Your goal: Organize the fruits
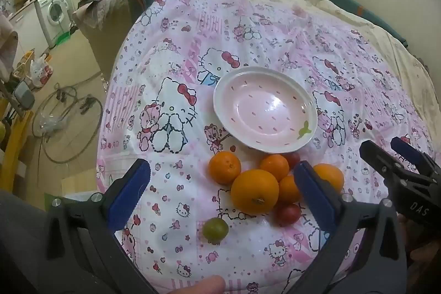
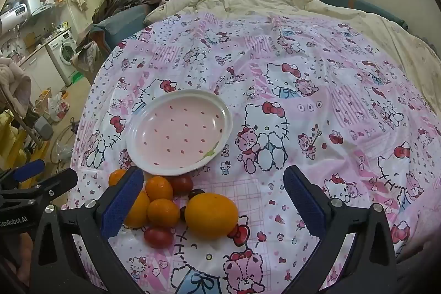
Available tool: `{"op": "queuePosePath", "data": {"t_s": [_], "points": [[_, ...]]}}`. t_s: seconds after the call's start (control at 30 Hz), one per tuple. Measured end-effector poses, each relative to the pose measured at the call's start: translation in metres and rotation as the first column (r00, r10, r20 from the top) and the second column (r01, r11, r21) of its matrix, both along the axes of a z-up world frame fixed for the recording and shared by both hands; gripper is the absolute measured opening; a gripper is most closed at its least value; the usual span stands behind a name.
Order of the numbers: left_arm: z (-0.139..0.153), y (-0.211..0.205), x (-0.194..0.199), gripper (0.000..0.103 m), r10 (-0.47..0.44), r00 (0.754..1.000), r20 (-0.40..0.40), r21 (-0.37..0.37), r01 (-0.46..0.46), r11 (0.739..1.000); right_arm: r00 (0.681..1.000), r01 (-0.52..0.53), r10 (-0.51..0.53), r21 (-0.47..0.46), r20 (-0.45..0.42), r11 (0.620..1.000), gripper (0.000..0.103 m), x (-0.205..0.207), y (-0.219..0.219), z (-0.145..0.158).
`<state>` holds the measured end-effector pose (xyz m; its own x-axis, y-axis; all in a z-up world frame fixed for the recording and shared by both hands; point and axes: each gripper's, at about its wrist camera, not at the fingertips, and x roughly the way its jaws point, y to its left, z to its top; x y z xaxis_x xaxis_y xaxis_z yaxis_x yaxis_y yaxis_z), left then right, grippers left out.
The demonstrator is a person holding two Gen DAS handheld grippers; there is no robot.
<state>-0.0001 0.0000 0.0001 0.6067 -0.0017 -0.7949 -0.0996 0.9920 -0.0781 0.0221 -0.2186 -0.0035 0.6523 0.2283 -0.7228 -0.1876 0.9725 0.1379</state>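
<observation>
Both grippers hang spread wide with nothing between their jaws: the left gripper low in its frame, the right gripper likewise. Just past them the oranges and small tomatoes cluster mid-frame on the patterned bedspread. Beyond, touching none, sits the pink plate.

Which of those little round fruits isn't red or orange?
The small green fruit, lying alone on the cloth nearest the camera, apart from the orange and red pile.
</observation>
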Motion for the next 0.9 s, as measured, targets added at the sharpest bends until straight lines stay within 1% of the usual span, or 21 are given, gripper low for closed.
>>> {"op": "queuePosePath", "data": {"t_s": [0.2,0.3,0.9], "points": [[-0.001,-0.0026,-0.0053,0.103,0.002,1.0,0.008,0.01,-0.002,1.0,1.0,-0.002,0.002,0.003,-0.002,1.0,0.103,0.0001,0.0002,-0.0006],[-0.0004,-0.0007,-0.0033,0.103,0.003,1.0,-0.001,0.006,-0.003,1.0,1.0,0.0,0.0,-0.001,0.001,1.0,0.103,0.0003,-0.0004,-0.001],[0.0014,0.0022,-0.0003,0.103,0.006,1.0,0.009,0.02,-0.007,1.0,1.0,0.003,-0.003,-0.004,0.005,1.0,0.103,-0.0037,-0.0009,-0.0012]]}}
